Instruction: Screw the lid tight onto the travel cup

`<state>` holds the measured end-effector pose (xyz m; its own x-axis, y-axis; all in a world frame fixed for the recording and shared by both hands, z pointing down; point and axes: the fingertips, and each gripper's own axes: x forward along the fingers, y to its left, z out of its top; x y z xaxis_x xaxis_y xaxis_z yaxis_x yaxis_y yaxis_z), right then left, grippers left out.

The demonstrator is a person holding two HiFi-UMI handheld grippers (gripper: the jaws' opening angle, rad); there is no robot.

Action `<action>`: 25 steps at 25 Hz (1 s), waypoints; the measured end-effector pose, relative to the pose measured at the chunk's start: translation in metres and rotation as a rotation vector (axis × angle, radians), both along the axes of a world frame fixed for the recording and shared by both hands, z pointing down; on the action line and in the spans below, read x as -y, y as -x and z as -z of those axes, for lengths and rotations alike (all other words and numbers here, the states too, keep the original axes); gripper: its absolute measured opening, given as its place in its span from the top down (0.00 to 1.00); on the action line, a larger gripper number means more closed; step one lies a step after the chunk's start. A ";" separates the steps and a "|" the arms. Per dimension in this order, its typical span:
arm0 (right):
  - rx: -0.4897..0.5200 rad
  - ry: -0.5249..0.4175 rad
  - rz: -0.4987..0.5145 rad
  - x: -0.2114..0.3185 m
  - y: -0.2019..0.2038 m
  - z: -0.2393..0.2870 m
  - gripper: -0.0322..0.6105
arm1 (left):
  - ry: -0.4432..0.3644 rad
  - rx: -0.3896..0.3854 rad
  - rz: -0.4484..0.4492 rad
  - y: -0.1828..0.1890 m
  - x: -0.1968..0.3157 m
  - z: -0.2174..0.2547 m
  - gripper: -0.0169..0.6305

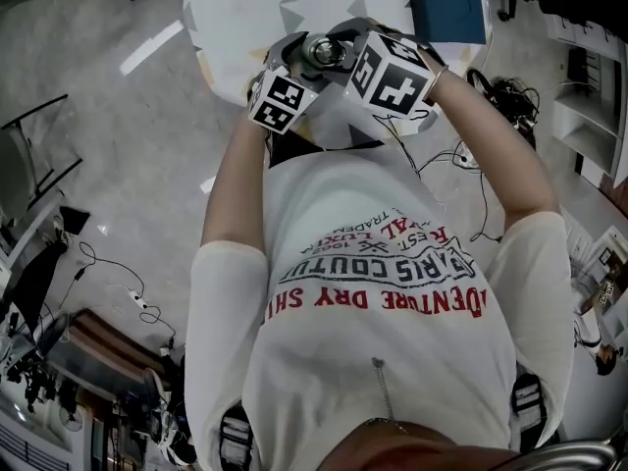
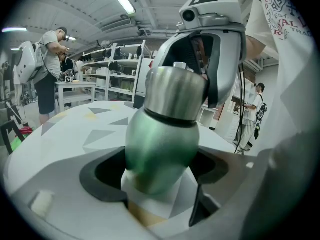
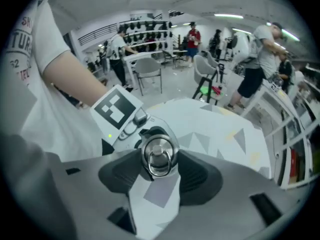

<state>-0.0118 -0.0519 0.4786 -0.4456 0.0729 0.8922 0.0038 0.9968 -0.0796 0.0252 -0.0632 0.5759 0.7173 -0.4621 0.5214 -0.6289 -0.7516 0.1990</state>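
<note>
Travel cup (image 2: pixel 160 149) with lid (image 3: pixel 159 155), held above the tabletop (image 2: pixel 75 129)
Cup: rounded, satin green body, clamped between the left gripper (image 2: pixel 160 170) jaws; lid: brushed-steel cylinder with a ring loop on top, seated on the cup, right gripper (image 3: pixel 159 163) jaws closed on its sides; tabletop: white with grey triangles.

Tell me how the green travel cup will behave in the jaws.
Probably slippery: the travel cup has a smooth, glossy, rounded body. Likely rigid, since it looks like metal. Laid down, it might roll, being round. Its lid looks equally slick.
</note>
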 end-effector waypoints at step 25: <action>0.256 -0.091 -0.473 0.010 -0.019 0.038 0.56 | 0.057 -0.001 -0.034 -0.001 0.001 0.004 0.36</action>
<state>0.0068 -0.0620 0.4408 -0.6151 -0.2605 0.7441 -0.4385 0.8975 -0.0482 0.0263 -0.0644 0.5717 0.7326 -0.4066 0.5459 -0.6028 -0.7601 0.2427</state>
